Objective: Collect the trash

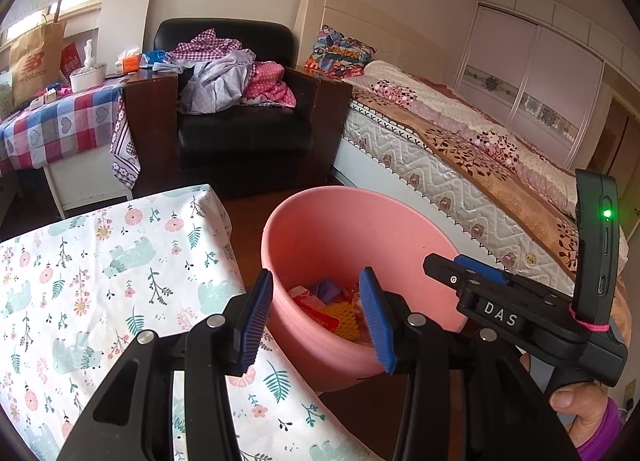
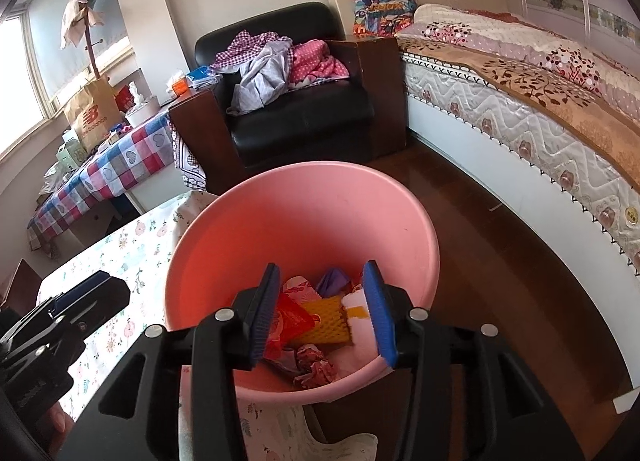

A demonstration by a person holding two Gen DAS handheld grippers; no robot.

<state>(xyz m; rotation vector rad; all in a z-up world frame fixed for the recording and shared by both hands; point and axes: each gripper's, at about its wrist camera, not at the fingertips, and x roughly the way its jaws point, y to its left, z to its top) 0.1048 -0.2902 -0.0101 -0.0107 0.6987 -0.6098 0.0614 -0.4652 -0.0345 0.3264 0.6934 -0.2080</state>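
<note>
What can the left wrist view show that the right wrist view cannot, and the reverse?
Only the left wrist view shows the wardrobe doors and the right gripper's green light. Only the right wrist view shows the crumpled paper in the pink bucket and the coat stand. Both show the bucket with trash, the floral tablecloth, the black armchair, the bed, and open, empty grippers.

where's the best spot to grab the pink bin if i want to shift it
Grip the pink bin by its rim, coming from above with one of the jaws inside the wall and one outside. The near-right edge is the likely best spot: the wall there is thin and bare, with floor beside it, while the left side sits against the floral tablecloth.
</note>
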